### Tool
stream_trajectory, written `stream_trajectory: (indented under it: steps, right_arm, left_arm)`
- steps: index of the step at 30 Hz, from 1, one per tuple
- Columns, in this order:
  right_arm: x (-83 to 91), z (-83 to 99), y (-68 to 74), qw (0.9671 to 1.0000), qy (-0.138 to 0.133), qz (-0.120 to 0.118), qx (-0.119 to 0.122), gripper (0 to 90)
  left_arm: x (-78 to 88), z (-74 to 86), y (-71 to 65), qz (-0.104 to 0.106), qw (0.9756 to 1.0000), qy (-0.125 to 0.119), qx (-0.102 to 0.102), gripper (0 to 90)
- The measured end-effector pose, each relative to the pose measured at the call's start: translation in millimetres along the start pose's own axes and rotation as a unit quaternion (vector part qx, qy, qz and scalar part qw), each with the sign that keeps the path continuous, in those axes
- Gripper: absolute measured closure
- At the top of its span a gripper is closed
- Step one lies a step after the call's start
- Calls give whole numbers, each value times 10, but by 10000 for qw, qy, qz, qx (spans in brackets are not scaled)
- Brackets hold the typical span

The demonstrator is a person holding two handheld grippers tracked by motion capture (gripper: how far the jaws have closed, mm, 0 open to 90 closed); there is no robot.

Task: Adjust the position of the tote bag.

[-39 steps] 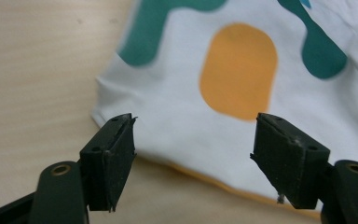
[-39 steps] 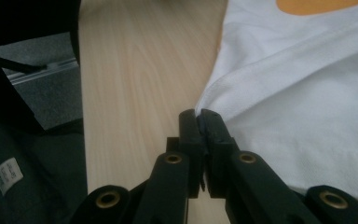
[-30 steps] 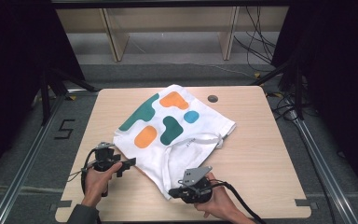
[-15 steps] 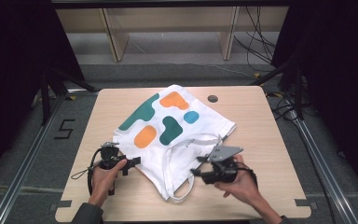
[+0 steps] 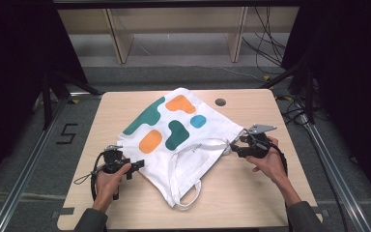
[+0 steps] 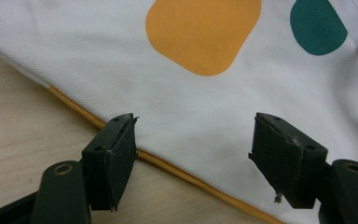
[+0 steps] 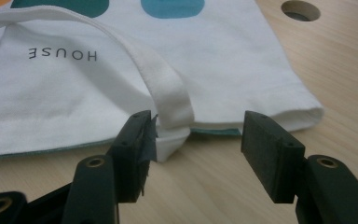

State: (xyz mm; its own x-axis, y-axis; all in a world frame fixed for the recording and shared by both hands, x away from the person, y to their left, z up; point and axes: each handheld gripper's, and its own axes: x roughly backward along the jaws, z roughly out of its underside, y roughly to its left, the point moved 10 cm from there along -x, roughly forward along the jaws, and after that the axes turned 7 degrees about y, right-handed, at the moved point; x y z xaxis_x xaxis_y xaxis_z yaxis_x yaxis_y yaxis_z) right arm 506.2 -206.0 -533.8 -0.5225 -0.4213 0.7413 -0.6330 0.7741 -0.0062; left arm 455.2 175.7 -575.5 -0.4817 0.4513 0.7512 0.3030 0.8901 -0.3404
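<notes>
A white tote bag (image 5: 174,130) printed with orange, green and blue blobs lies flat on the wooden table (image 5: 251,193). My left gripper (image 5: 136,166) is at the bag's left edge. Its jaws have just been closing and stand open, with the cloth and its orange trim (image 6: 168,163) between them (image 6: 193,135), untouched by the pads. My right gripper (image 5: 234,147) is at the bag's right corner. Its jaws have just been opening and stand open around the foot of a white handle strap (image 7: 168,88), midway (image 7: 198,126). The other handle loop (image 5: 193,193) trails toward the front edge.
A round hole (image 5: 220,102) is cut in the tabletop behind the bag, also visible beyond the bag's corner (image 7: 300,10). Wooden shelving stands beyond the table. Cables lie on the floor at the right, and a "5" marking (image 5: 66,134) is on the floor at the left.
My right gripper has travelled from the front middle of the table, by the handle loop, rightward to the bag's right corner, and its jaws went from shut to open. The left hand barely moved.
</notes>
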Motion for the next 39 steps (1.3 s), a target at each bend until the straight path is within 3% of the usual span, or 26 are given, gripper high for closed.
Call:
stream_trajectory:
  steps: [3, 4, 5, 8, 10, 11, 12, 13, 14, 15, 18, 19, 20, 22, 23, 24, 25, 26, 27, 28, 29, 31, 32, 33, 36, 39]
  right_arm:
    - [-139, -76, 74, 9999, 0, -90, 130, 435]
    - [-139, -76, 74, 9999, 0, -90, 130, 435]
    - [-180, -115, 161, 9996, 18, -240, 130, 436]
    - [-226, -157, 172, 9995, -14, -178, 273, 450]
    - [-267, -153, 139, 9991, 150, -59, 383, 480]
    - [-343, -144, 134, 9984, 255, -20, 503, 553]
    - [-343, -144, 134, 9984, 255, -20, 503, 553]
    - [-401, -159, 130, 9976, 133, 21, 678, 633]
    - [-403, -134, 85, 9957, 262, 173, 868, 704]
    - [-408, -119, 86, 9942, 267, 89, 1036, 826]
    - [-360, -100, 124, 9951, 241, -5, 963, 862]
    - [-303, -91, 229, 9956, 134, -307, 874, 869]
    - [-260, -61, 295, 9963, 146, -419, 731, 871]
    - [-221, -33, 286, 9955, 173, -325, 874, 872]
    - [-149, 0, 391, 9945, 184, -400, 950, 872]
    - [-149, 0, 391, 9945, 184, -400, 950, 872]
    - [-114, 5, 480, 9944, 163, -489, 920, 872]
    - [-74, 4, 542, 9922, 135, -499, 1131, 871]
    - [-24, 22, 667, 9916, 127, -559, 1159, 871]
    - [-24, 22, 667, 9916, 127, -559, 1159, 871]
    - [40, 32, 792, 9908, 98, -677, 1166, 871]
    - [107, 16, 886, 9900, 13, -747, 1194, 870]
    - [142, 6, 930, 9890, -2, -811, 1238, 870]
    - [174, -6, 964, 9882, 7, -853, 1271, 870]
    - [215, -52, 1029, 9883, -90, -916, 1219, 870]
    - [244, -84, 1102, 9858, -106, -1124, 1243, 869]
  left_arm:
    - [5, -13, -12, 53, 9999, -60, 74, 296]
    - [20, 5, 5, 23, 10000, 36, -53, 296]
    - [23, 7, -2, 11, 10000, 16, -18, 295]
    - [28, 10, -6, 14, 10000, 16, -25, 287]
    - [30, 0, -23, 20, 10000, -53, 5, 285]
    - [55, 14, -25, -2, 10000, -34, -53, 282]
    - [55, 14, -25, -2, 10000, -34, -53, 276]
    - [70, 19, -27, -11, 10000, -50, -45, 276]
    - [90, 32, -29, -20, 10000, -41, -80, 270]
    - [127, 30, -72, -23, 9999, -159, -58, 255]
    - [177, 36, -119, -27, 9997, -211, -152, 239]
    - [237, 65, -225, 63, 9993, -226, -297, 234]
    - [268, 95, -277, 72, 9990, -186, -397, 227]
    - [294, 118, -336, 102, 9984, -170, -531, 222]
    - [326, 152, -475, 221, 9972, -237, -680, 219]
    - [326, 152, -475, 221, 9972, -237, -680, 215]
    - [362, 195, -550, 289, 9953, -141, -910, 215]
    - [372, 211, -636, 361, 9951, -183, -898, 214]
    - [401, 251, -755, 435, 9933, -188, -1051, 213]
    - [401, 251, -755, 435, 9933, -188, -1051, 211]
    - [442, 305, -851, 474, 9901, -118, -1315, 207]
    - [460, 346, -970, 613, 9874, -110, -1455, 198]
    - [460, 346, -970, 613, 9874, -110, -1455, 193]
    - [468, 367, -1092, 783, 9841, -181, -1586, 189]
    - [462, 399, -1159, 717, 9826, -141, -1705, 188]
    - [443, 470, -1250, 619, 9765, -31, -2065, 212]
